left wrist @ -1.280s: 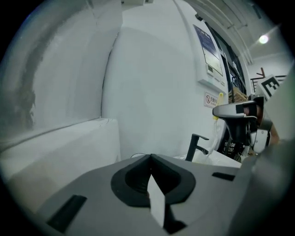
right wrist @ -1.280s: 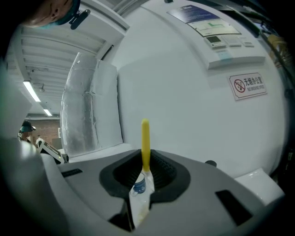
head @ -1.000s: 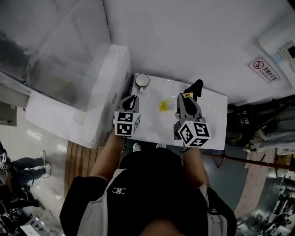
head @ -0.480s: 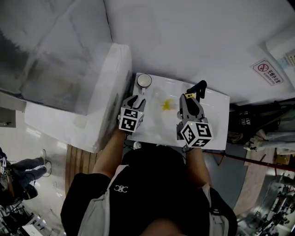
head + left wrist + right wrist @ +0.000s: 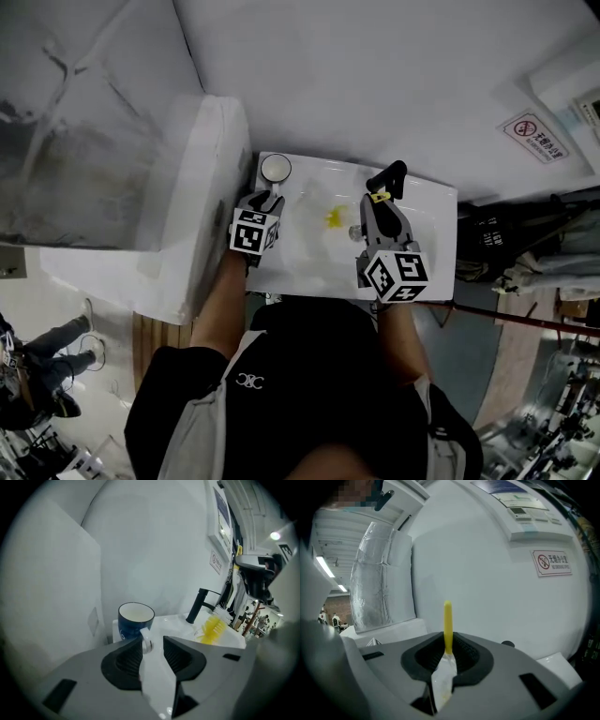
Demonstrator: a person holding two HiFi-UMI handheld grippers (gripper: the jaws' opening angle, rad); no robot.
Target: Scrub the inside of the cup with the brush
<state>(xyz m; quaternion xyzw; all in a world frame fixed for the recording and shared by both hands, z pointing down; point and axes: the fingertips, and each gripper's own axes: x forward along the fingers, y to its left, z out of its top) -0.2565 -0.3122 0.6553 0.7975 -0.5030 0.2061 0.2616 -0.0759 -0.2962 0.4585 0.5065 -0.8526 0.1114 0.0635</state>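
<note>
Blue cup (image 5: 275, 169) with white inside is seen upright on the far left corner of the white sink (image 5: 427, 234), handle turned toward the near side. Left gripper (image 5: 270, 201) is held just near of the cup, pointed at it and tilted down. In the left gripper view its fingers (image 5: 129, 656) are spread wide and have just been opening; the cup's white handle (image 5: 146, 642) shows in the gap at their tips, not pressed by either pad, so the cup is not gripped.

Right gripper (image 5: 379, 202) is held over the right half of the sink, close to the black faucet (image 5: 387, 178) at the far edge. In the right gripper view its fingers (image 5: 466, 651) are closed narrow on the brush's thin yellow handle, which sticks out beyond them. The brush (image 5: 333, 217) – yellow and white bristles – is seen over the sink bowl, between the two grippers and near-right of the cup, well apart from it. Whether the bristles touch the bowl cannot be told.

A red and white prohibition sign (image 5: 536, 141) is fixed on the white wall, far right. The person's forearms and dark shirt fill the near side of the head view.
</note>
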